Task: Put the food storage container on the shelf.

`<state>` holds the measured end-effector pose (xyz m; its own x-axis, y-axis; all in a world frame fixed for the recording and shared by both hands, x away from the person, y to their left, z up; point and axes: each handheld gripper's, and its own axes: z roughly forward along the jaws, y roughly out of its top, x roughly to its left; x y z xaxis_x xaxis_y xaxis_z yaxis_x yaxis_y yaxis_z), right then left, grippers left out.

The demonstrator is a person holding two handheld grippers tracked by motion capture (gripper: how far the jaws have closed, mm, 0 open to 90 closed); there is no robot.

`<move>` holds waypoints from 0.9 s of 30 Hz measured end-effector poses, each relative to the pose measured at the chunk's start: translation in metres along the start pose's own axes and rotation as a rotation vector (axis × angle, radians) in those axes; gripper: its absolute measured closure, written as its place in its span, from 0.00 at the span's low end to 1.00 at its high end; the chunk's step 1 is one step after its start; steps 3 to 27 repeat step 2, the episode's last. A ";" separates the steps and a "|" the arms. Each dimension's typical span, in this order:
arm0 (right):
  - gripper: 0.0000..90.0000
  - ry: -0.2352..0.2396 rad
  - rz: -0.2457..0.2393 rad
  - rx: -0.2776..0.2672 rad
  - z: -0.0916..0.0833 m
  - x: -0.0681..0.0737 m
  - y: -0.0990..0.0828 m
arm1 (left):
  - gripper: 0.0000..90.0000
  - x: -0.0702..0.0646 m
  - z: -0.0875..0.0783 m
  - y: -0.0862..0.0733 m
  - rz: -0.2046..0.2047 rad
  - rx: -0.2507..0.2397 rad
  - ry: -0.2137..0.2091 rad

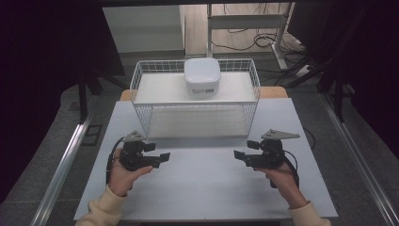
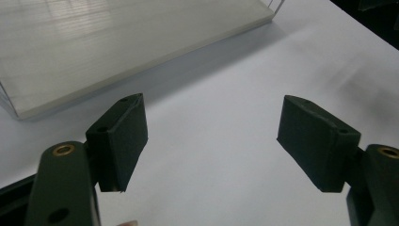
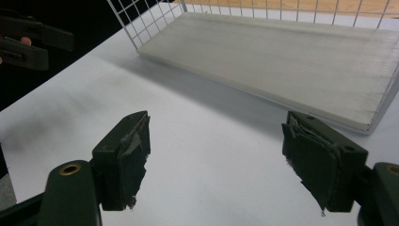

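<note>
A white lidded tub [image 1: 202,75] sits on the upper board of a white wire rack [image 1: 141,77] at the far side of the white table [image 1: 202,193]. The person's left hand holds my left gripper [image 1: 162,159] low over the table, in front of the rack's left end. Its jaws point right and stand open [image 2: 211,141] with nothing between them. Opposite it, my right gripper [image 1: 240,157] points left, open and empty [image 3: 216,155]. The rack's lower board [image 3: 291,61] lies just beyond the jaws.
The left gripper [image 3: 33,40] appears far off in the right gripper view. Bare table [image 2: 226,84] lies between the two grippers and in front of the rack. Dark floor, a desk frame and cables [image 1: 263,40] lie beyond the table.
</note>
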<state>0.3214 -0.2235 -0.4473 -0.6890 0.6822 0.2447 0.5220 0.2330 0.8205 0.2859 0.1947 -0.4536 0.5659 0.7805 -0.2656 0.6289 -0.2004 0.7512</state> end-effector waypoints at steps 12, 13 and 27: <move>0.26 -0.004 -0.009 -0.010 -0.001 0.000 -0.001 | 0.27 0.001 0.000 -0.001 -0.001 0.004 0.000; 0.26 -0.004 -0.009 -0.010 -0.001 0.000 -0.001 | 0.27 0.001 0.000 -0.001 -0.001 0.004 0.000; 0.26 -0.004 -0.009 -0.010 -0.001 0.000 -0.001 | 0.27 0.001 0.000 -0.001 -0.001 0.004 0.000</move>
